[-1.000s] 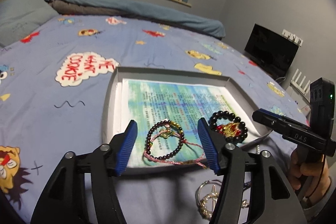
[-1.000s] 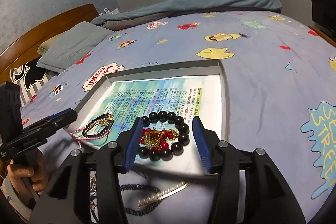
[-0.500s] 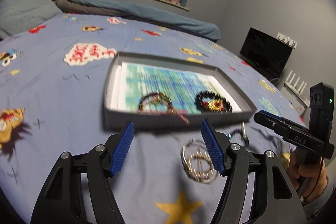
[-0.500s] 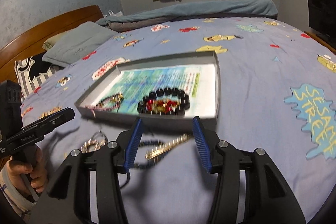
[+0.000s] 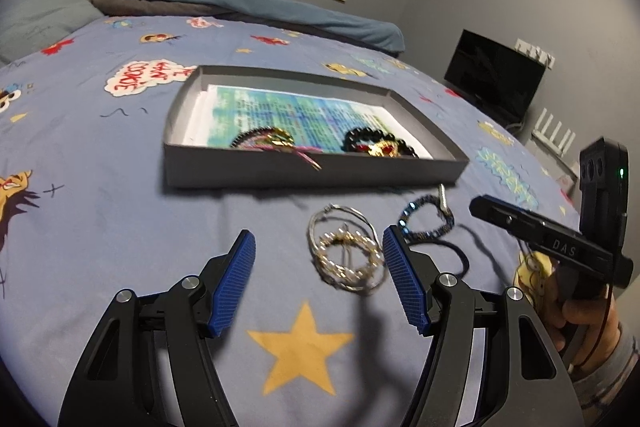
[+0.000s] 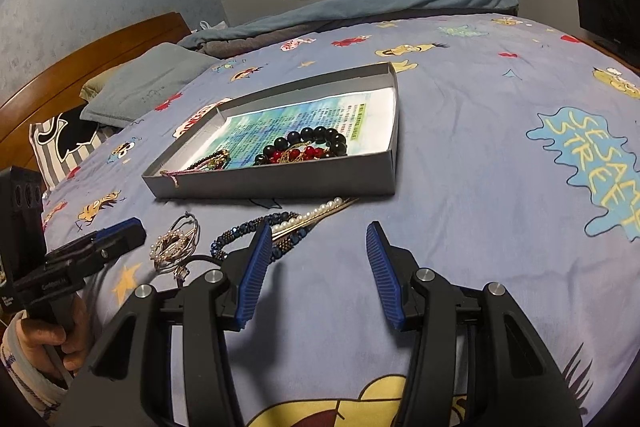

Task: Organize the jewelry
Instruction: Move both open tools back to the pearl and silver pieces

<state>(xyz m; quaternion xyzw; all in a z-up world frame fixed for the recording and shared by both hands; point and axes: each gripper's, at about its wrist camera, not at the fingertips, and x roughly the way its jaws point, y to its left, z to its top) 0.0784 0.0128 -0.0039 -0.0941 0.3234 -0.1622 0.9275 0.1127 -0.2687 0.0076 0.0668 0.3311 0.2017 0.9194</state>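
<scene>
- Left wrist view has the grey tray (image 5: 256, 174) at its 12 o'clock on the blue cartoon bedsheet (image 5: 100, 227), with a printed paper (image 5: 280, 119) lining it.
- Two pieces lie inside the tray: a thin dark bead bracelet with pink cord (image 5: 266, 141) toward 11 o'clock and a black bead bracelet with red and gold charms (image 5: 378, 147) toward 1 o'clock; the cord's tail hangs over the near wall.
- Outside the tray, just in front of it on the sheet, sit a silver bangle with pearl rings (image 5: 346, 251), a dark blue beaded bracelet (image 5: 426, 221) and a black hair tie (image 5: 456, 259).
- Right wrist view adds what the left one hides: a pearl and gold hairpin (image 6: 312, 219) lying across the blue bracelet, seen from the left only as a small metal end.
- Left gripper (image 5: 318, 267) is released, jaws wide, empty, with the bangle cluster between its blue pads at 12 o'clock.
- Right gripper (image 6: 314, 263) is also spread and empty; the blue bracelet sits at its left pad, about 10 o'clock.
- Readable writing: "DAS" on the right gripper's body in the left view, "SESAME STREET" (image 6: 592, 163) on the sheet at 2 o'clock in the right view, and "WE WANT COOKIE" (image 5: 144, 77) at 10 o'clock in the left view.
- A dark screen (image 5: 494, 77) stands at 2 o'clock by the wall.
</scene>
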